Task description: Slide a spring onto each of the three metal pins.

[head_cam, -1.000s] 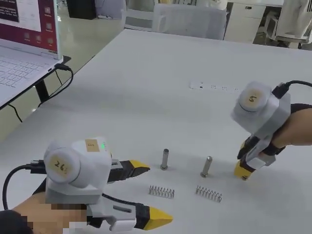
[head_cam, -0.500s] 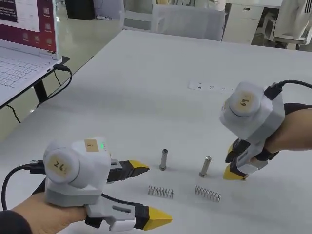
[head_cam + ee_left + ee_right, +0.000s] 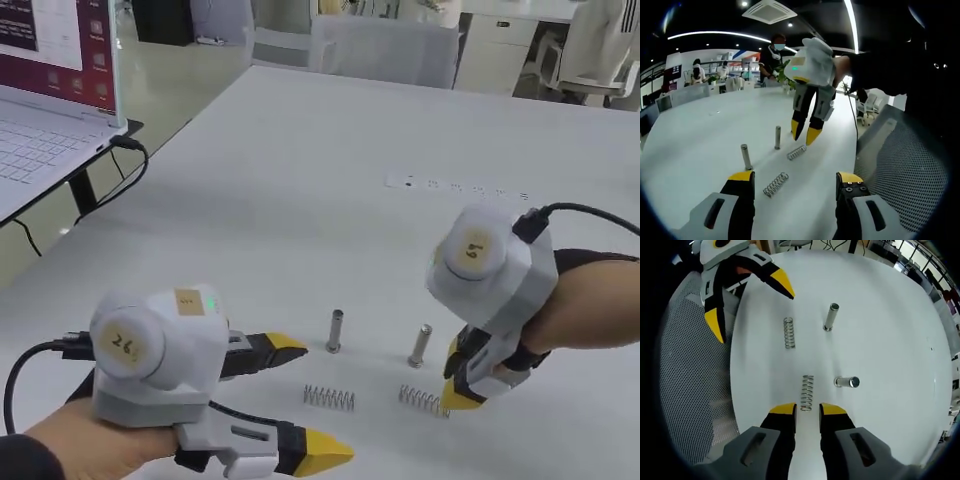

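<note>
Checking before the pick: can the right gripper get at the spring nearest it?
Probably yes: the right gripper has its jaws open at the end of that spring, with nothing between them.

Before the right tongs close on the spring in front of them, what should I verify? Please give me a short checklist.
1. Right tongs open: ok, jaws apart.
2. Nearest spring lined up with their gap: ok, its end lies at the tips.
3. Near pin and far pin upright and bare: ok.
4. Left tongs out of the way: ok, open, off to the side.
5. Tips touching the table: cannot tell.
</note>
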`<state>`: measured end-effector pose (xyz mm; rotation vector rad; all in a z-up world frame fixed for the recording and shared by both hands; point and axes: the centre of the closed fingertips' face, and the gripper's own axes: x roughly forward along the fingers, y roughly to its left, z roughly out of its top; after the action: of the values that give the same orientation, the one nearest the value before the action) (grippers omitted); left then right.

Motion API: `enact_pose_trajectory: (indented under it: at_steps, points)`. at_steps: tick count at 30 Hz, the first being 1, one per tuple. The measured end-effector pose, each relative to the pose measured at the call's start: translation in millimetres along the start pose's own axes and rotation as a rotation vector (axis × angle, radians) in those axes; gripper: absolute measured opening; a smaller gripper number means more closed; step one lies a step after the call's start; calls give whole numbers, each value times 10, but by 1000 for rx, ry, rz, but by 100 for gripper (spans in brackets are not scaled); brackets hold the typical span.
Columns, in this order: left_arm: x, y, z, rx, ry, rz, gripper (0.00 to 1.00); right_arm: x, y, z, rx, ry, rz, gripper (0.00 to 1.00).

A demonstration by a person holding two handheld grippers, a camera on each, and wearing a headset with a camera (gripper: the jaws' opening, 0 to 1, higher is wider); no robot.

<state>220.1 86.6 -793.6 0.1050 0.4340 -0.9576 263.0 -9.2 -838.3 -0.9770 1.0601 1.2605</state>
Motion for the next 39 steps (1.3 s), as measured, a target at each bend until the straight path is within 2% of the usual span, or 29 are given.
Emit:
enact_pose_trajectory:
  at_steps: [11, 27, 35, 39]
  points:
    - [8, -6, -1, -2, 2, -7, 60, 151, -11, 0, 23, -2, 8, 13]
    - [4, -24, -1, -5, 4, -16, 58, 240, 12, 11, 15, -1, 4, 9]
    - [2, -45, 16, 1, 5, -26, 55, 228, -6, 12, -3, -2, -12, 9]
    - [1, -61, 31, 10, 7, -35, 53, 129, 33, 74, -11, -15, -11, 9]
